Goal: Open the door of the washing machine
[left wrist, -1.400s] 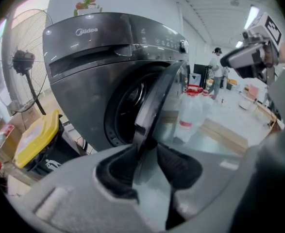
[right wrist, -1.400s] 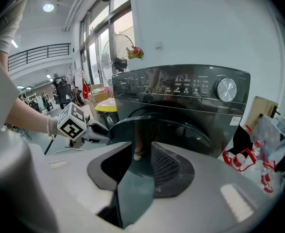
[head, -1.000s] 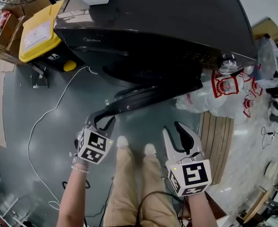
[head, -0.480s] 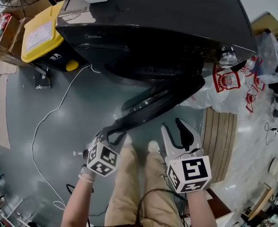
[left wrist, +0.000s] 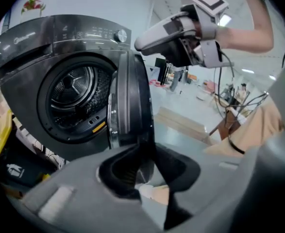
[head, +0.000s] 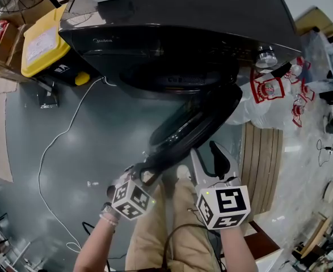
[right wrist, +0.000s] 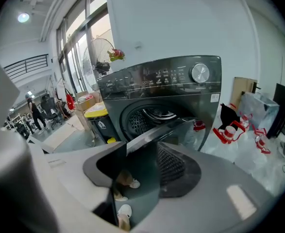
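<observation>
The dark grey washing machine (head: pixel 183 16) fills the top of the head view. Its round door (head: pixel 194 123) stands swung well out from the drum (left wrist: pixel 76 93), hinged at the right. My left gripper (head: pixel 143 171) is shut on the door's free rim. Its jaws have just been opening a little, and the rim (left wrist: pixel 132 106) still sits between them. My right gripper (head: pixel 209 157) hovers beside the door's outer face, above my right leg. Its jaws have just been opening and now stand wide apart with nothing gripped. The door (right wrist: pixel 166 130) shows ahead of them.
A yellow-lidded bin (head: pixel 41 44) stands left of the machine, and a white cable (head: pixel 58 140) runs over the grey floor. Plastic bags with red print (head: pixel 268 95) and a wooden pallet (head: pixel 260 163) lie to the right. My legs and white shoes (head: pixel 180 174) are under the door.
The door has swung further open. My left gripper has moved right and towards me with its rim. The right gripper has stayed in place while its jaws spread wider.
</observation>
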A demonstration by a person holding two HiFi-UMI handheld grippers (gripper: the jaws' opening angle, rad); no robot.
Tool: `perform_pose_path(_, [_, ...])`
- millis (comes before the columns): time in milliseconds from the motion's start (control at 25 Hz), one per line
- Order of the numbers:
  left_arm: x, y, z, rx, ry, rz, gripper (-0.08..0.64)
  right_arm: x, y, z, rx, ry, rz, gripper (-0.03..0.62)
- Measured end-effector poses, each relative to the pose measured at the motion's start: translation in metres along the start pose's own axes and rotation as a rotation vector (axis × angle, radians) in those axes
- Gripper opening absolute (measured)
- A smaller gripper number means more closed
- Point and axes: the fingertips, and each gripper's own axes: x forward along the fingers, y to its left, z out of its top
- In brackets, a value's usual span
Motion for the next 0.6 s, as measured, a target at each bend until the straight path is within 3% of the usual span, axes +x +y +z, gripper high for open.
perform_pose_path(360, [0.002, -0.046, 0.018, 0.024, -0.042, -0.161, 0.083, -0.020, -0.014, -0.019, -0.002, 0.008, -0.056, 0.181])
perform_pose_path(600, [-0.021, -0.046, 0.042, 0.029, -0.100, -0.129, 0.039, -0.035, -0.027, -0.027, -0.030, 0.036, -0.098, 0.179])
